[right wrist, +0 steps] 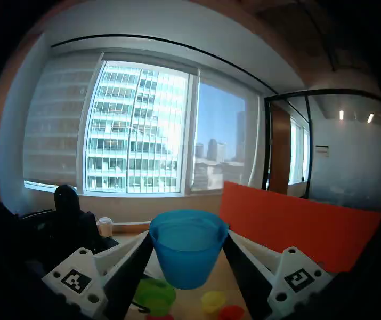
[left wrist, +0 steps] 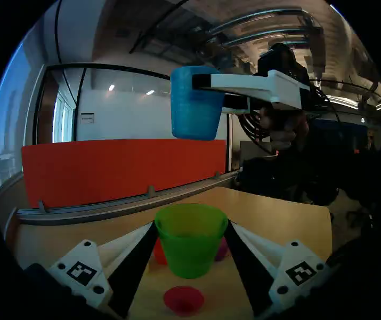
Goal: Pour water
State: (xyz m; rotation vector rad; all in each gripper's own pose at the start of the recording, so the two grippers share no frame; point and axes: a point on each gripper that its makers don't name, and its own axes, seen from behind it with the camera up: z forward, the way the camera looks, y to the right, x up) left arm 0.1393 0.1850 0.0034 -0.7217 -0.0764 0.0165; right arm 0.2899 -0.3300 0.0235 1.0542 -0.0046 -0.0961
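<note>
In the left gripper view, my left gripper (left wrist: 191, 240) is shut on an upright green cup (left wrist: 191, 237), held low over the wooden table (left wrist: 275, 218). Higher up and farther off, a blue cup (left wrist: 194, 101) hangs upright between the white fingers of my right gripper (left wrist: 203, 90), with a hand behind it. In the right gripper view, my right gripper (right wrist: 188, 246) is shut on that blue cup (right wrist: 188, 248), upright, well above the table. Far below it I see the green cup (right wrist: 155, 295) from above.
A red cup (left wrist: 184, 300) lies on the table below the green cup, and red and pink cups peek out behind it. An orange partition (left wrist: 121, 168) runs along the table's far edge. Yellow (right wrist: 213, 300) and red (right wrist: 231, 312) cups sit on the table; dark equipment (right wrist: 67, 224) stands at left.
</note>
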